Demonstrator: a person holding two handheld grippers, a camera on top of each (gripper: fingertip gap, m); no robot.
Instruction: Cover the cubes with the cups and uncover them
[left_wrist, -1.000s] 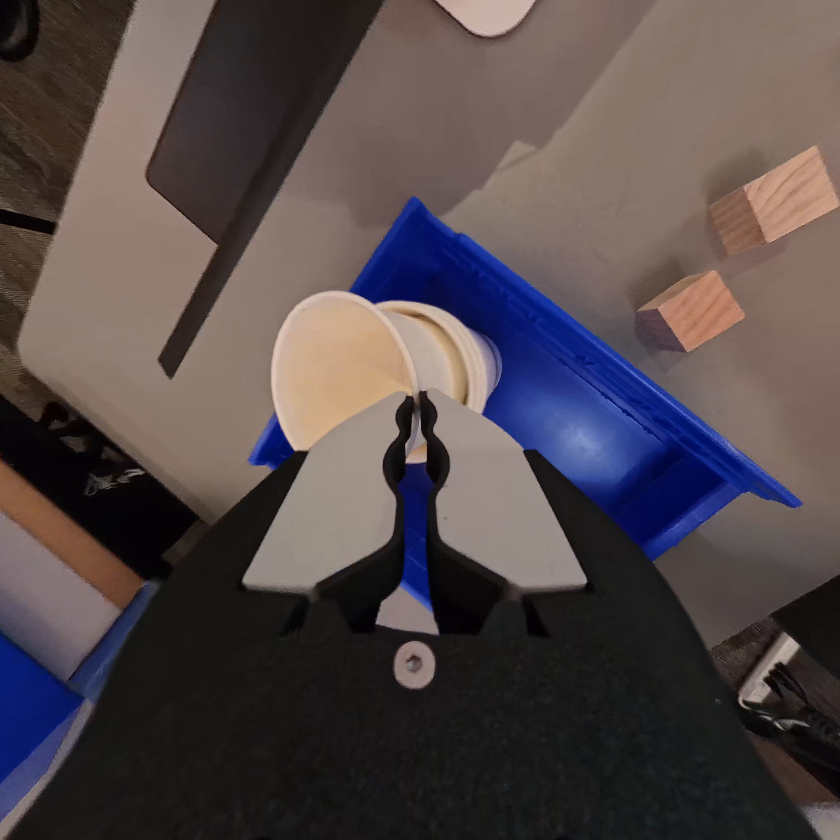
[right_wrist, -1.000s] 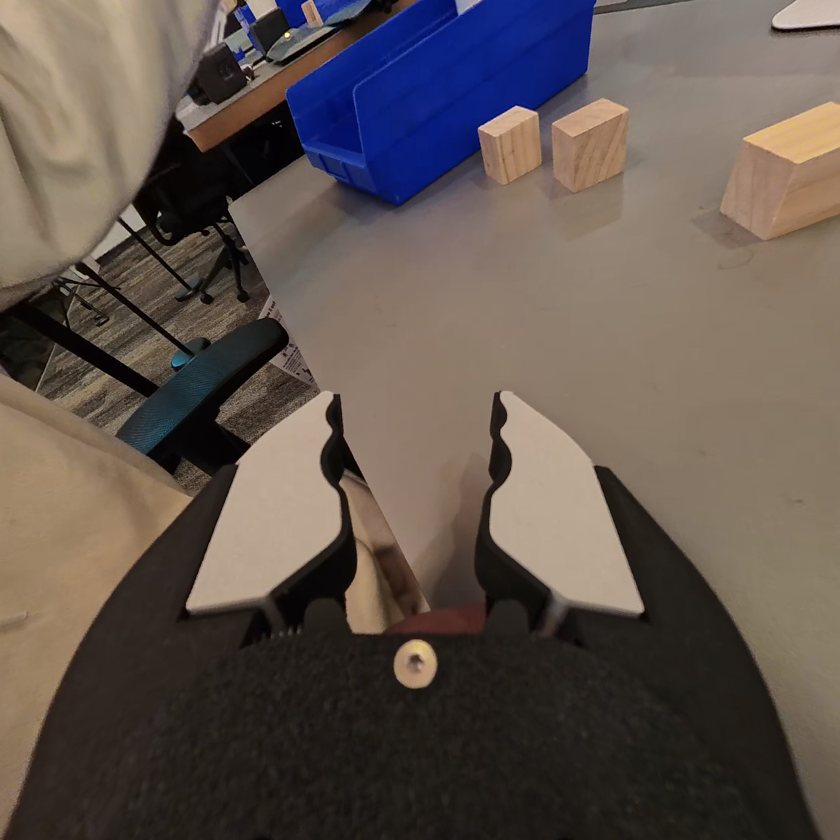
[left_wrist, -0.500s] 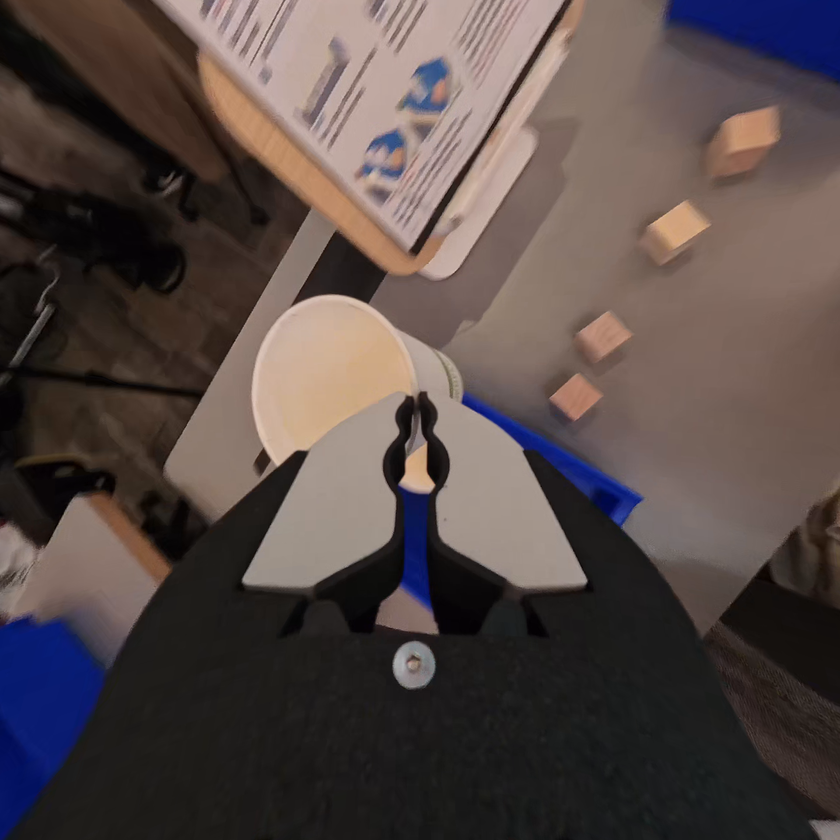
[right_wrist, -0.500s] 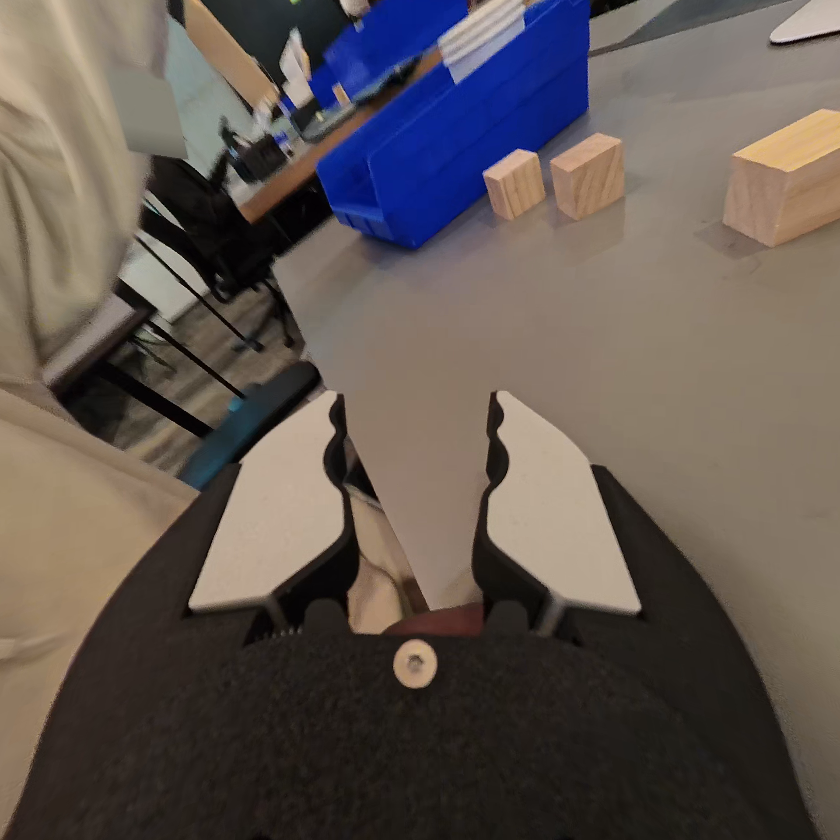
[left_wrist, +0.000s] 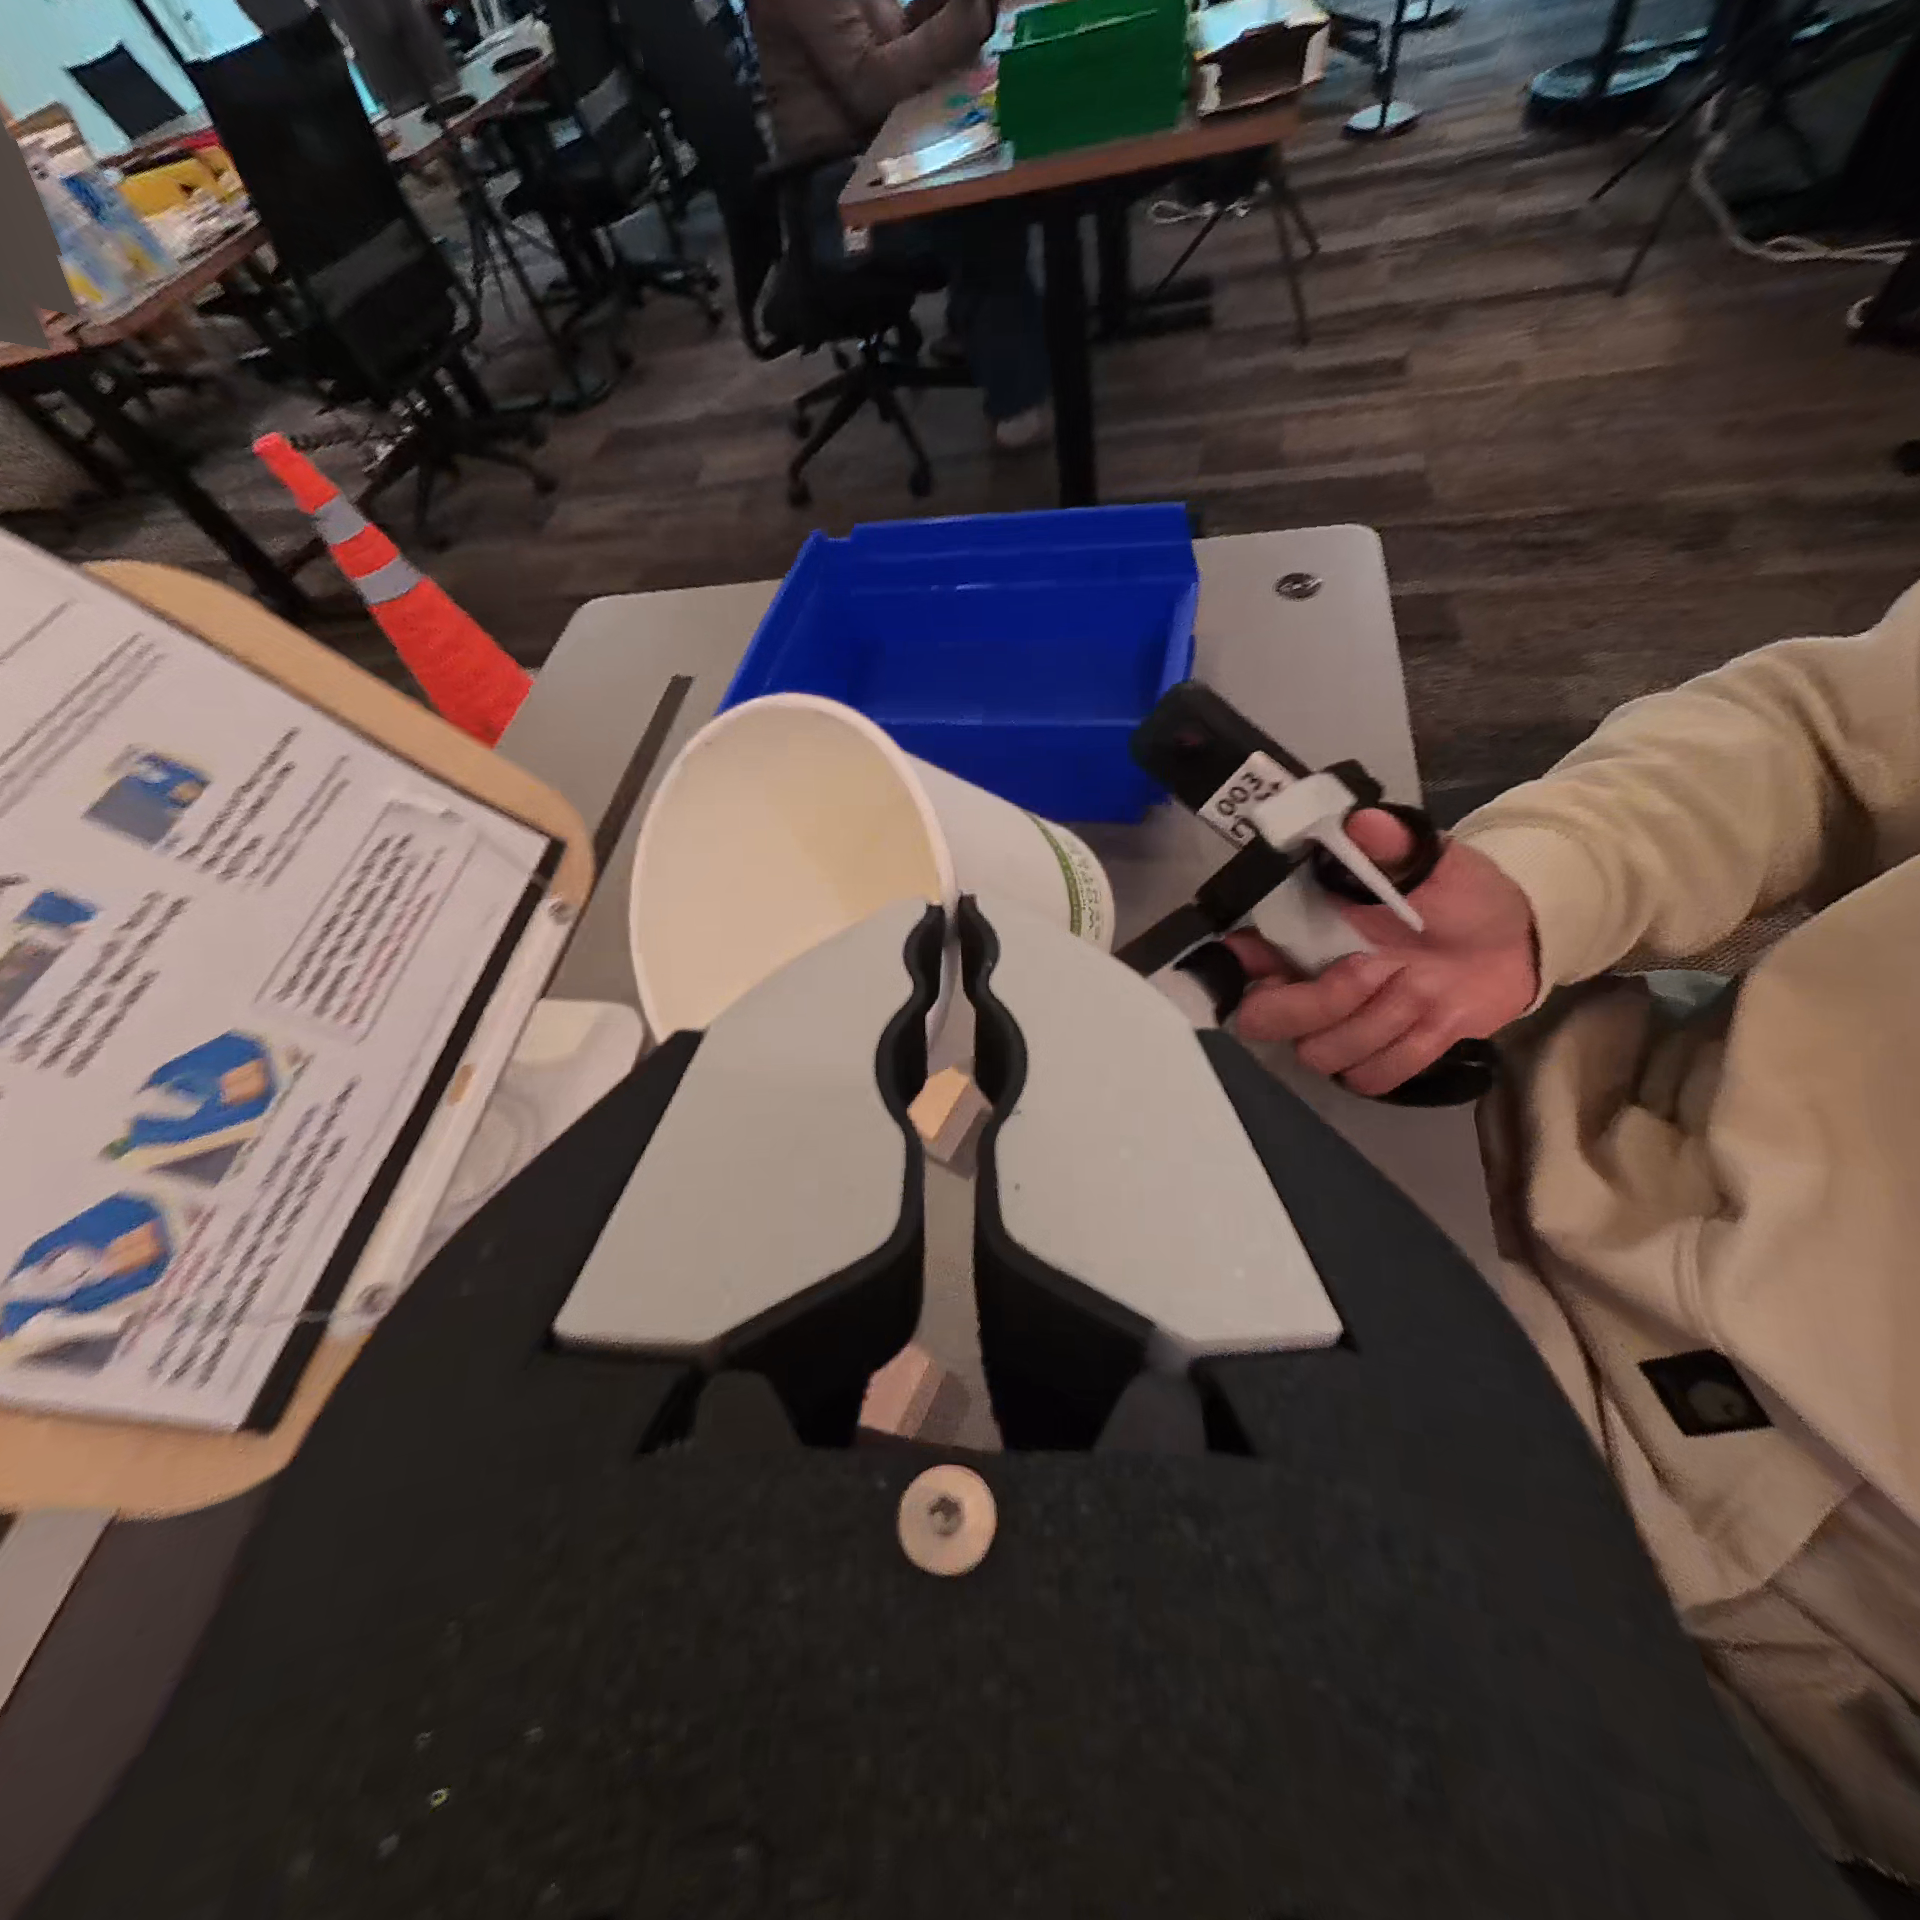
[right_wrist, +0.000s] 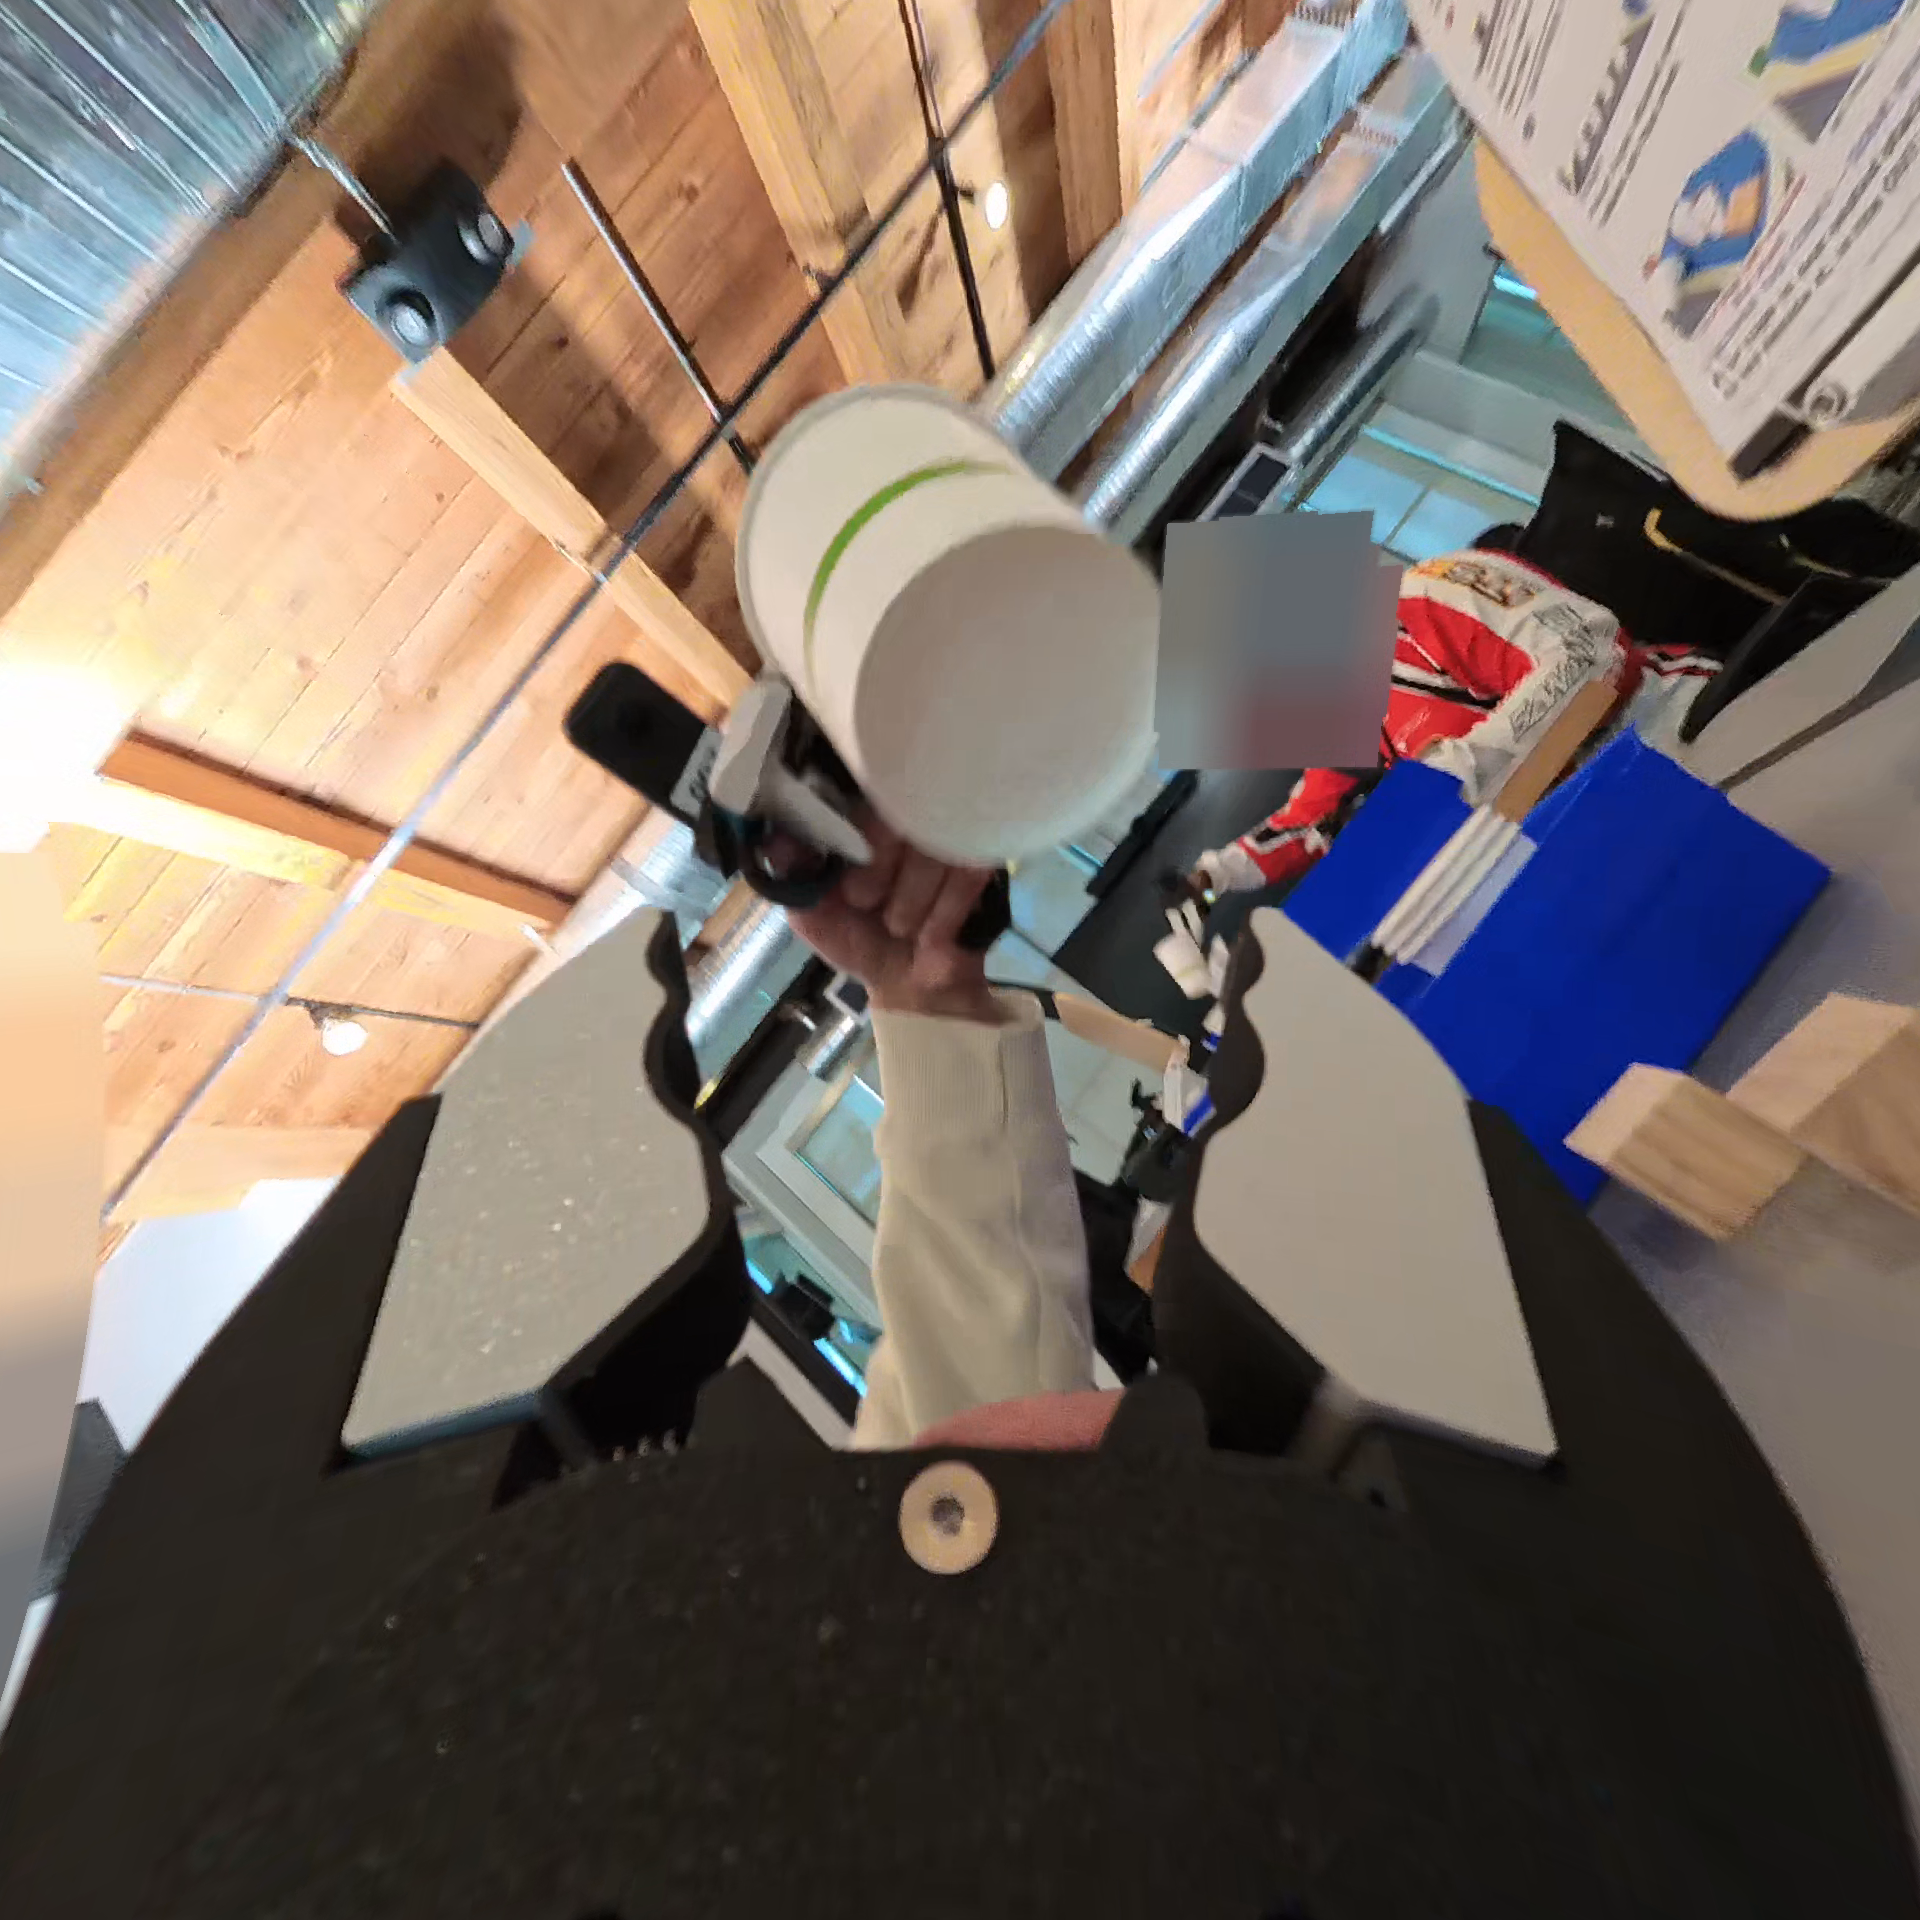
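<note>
My left gripper (left_wrist: 951, 914) is shut on the rim of a white paper cup (left_wrist: 800, 862) with a green stripe and holds it in the air, mouth tilted toward the camera. Under the cup, two wooden cubes (left_wrist: 948, 1117) (left_wrist: 899, 1397) show through the gap between the fingers, on the grey table (left_wrist: 1309, 644). My right gripper (right_wrist: 956, 935) is open and empty, tilted up toward the ceiling. In the right wrist view the cup (right_wrist: 956, 644) shows bottom-first above a hand (right_wrist: 914, 904). Two wooden blocks (right_wrist: 1683, 1153) (right_wrist: 1860, 1091) lie at the right.
A blue bin (left_wrist: 987, 644) stands at the table's far edge, also in the right wrist view (right_wrist: 1590, 935). A printed sign on a wooden board (left_wrist: 208, 987) stands at the left. An orange cone (left_wrist: 416, 613) is on the floor beyond. A hand (left_wrist: 1382, 977) holds the right gripper's handle.
My left gripper lifted the cup out of the blue bin and swung it over the cubes. My right gripper tipped up from the table toward the ceiling, still open.
</note>
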